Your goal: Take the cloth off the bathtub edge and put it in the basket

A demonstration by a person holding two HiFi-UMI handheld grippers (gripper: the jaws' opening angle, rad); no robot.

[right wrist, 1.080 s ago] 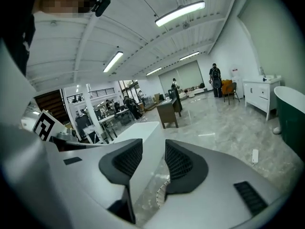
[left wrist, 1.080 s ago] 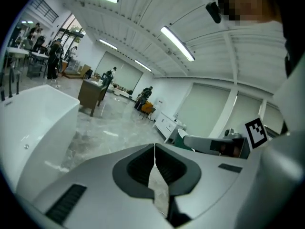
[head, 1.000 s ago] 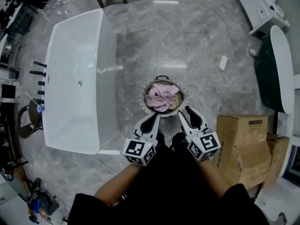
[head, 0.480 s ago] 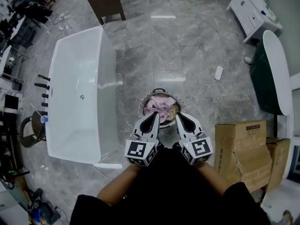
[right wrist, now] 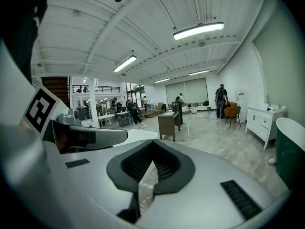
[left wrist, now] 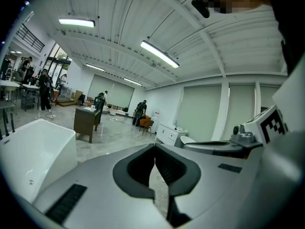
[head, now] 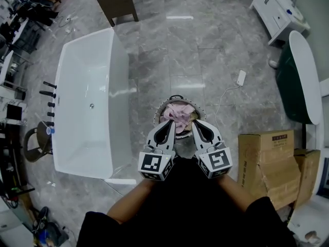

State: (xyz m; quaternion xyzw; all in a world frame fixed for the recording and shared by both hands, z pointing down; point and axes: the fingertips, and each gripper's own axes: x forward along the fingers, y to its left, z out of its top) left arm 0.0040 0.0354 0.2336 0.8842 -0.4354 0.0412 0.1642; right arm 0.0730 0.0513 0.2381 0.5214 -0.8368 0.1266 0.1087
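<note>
Head view: the pink cloth (head: 178, 113) lies heaped in the basket (head: 157, 115) beside the white bathtub (head: 90, 102). The left gripper (head: 170, 125) and right gripper (head: 195, 126) hover at its near rim.

Left gripper view: jaws together, holding nothing.

Right gripper view: likewise closed and empty.

A nudge from either gripper could tip folds over the rim.

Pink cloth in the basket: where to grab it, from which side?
Pinch a raised fold at the top of the pink cloth, coming straight down. It lies crumpled in a heap, and the basket wall rings it, so the sides look blocked.
</note>
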